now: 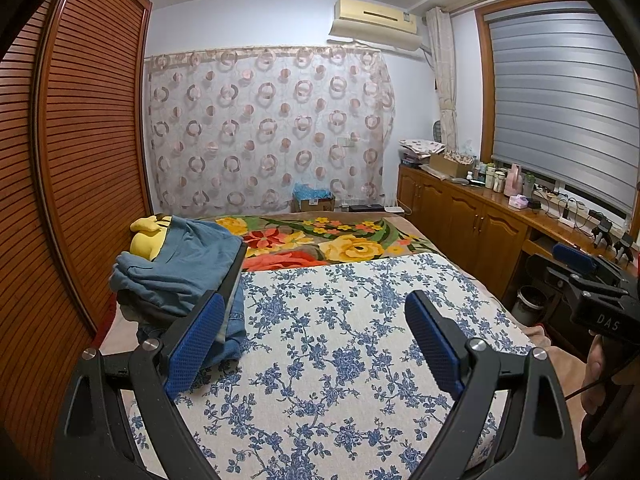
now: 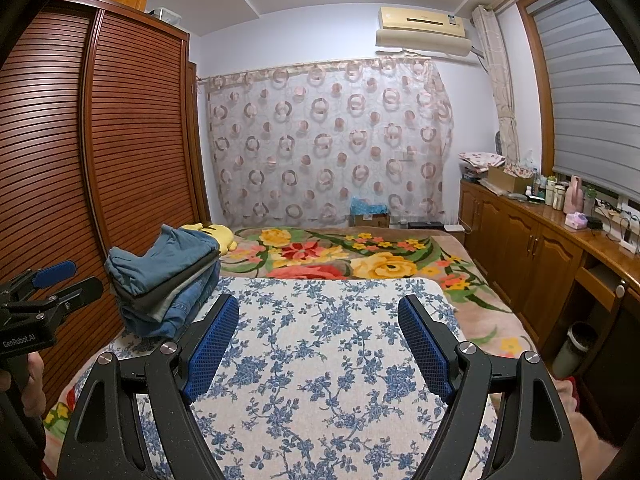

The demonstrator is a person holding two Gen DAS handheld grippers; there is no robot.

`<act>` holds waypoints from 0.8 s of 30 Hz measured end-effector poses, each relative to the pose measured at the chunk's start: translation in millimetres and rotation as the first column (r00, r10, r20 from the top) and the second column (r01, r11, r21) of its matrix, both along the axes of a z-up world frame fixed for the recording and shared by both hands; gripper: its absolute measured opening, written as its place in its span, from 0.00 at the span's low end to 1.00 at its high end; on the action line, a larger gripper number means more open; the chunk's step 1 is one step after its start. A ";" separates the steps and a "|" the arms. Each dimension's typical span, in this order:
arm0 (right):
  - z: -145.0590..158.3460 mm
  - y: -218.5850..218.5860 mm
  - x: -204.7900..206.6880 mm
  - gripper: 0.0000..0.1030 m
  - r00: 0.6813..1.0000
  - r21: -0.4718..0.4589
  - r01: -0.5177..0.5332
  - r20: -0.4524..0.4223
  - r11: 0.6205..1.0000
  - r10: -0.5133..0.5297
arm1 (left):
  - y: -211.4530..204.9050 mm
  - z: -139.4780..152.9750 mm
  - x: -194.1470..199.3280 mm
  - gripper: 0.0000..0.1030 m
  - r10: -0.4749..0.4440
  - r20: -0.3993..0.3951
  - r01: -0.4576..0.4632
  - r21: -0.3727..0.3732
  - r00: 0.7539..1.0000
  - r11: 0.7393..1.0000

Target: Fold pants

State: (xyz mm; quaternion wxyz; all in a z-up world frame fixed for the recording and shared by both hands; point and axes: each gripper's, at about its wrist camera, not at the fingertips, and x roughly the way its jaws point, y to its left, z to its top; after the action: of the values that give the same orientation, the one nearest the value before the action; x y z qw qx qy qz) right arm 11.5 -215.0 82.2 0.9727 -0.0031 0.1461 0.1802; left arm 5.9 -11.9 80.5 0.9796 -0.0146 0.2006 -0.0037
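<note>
Blue pads, left wrist view: my left gripper (image 1: 316, 332) hangs over the bed with its jaws wide apart and nothing between them.
Surface under it: a white cloth with blue flowers (image 1: 340, 340) spread over the near part of the bed.
Pants: a stack of folded pants (image 1: 180, 276) sits at the left edge of the bed, partly behind my left finger pad (image 1: 196, 344); a teal pair lies on top, with grey and denim layers below it.
Behind the stack: a yellow plush toy (image 1: 146, 238), touching the pile on its far side.
Far part of the bed: a blanket with big red and yellow flowers (image 1: 340, 240).
Right edge: my right gripper (image 1: 588, 276) shows side-on, held by a hand (image 1: 596, 368), well apart from the pants.

Blue pads, right wrist view: my right gripper (image 2: 318, 340) is spread open as well, empty, over the same flowered cloth (image 2: 320, 360).
Pants: the folded stack (image 2: 168, 288) lies to the left, just beyond my left-hand pad (image 2: 212, 344), not touched by it.
Plush toy: its yellow end (image 2: 216, 236) peeks out at the far side of the stack.
Left edge: my left gripper (image 2: 52, 284) seen from the side, jaws parted, near the wooden slatted wardrobe (image 2: 80, 160).
Right side: a wooden cabinet (image 2: 540, 248) runs along the wall under the window blind (image 2: 592, 100).
</note>
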 end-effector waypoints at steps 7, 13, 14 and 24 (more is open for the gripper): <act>-0.1 1.3 -1.2 0.81 1.000 -0.002 -0.002 0.002 1.000 0.002 | -0.5 -0.5 0.0 0.89 -0.001 0.001 0.001 0.001 1.000 1.000; -0.2 2.0 -1.7 0.81 1.000 -0.002 -0.001 0.004 1.000 0.001 | -0.7 -1.0 0.0 0.89 -0.001 0.000 0.001 0.001 1.000 1.000; 0.1 2.1 -1.3 0.81 1.000 -0.002 -0.001 0.003 1.000 0.001 | -0.7 -1.0 -0.1 0.89 0.000 0.000 0.000 0.001 1.000 1.000; -0.4 1.8 -1.1 0.81 1.000 -0.003 -0.002 0.004 1.000 0.002 | -1.0 -1.7 -0.1 0.89 0.000 0.001 0.000 0.002 1.000 1.000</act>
State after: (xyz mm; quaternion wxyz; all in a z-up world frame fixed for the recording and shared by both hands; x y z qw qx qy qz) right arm 10.4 -213.3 81.8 0.9728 -0.0048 0.1445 0.1808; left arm 5.7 -12.8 78.8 0.9797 -0.0135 0.2000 -0.0037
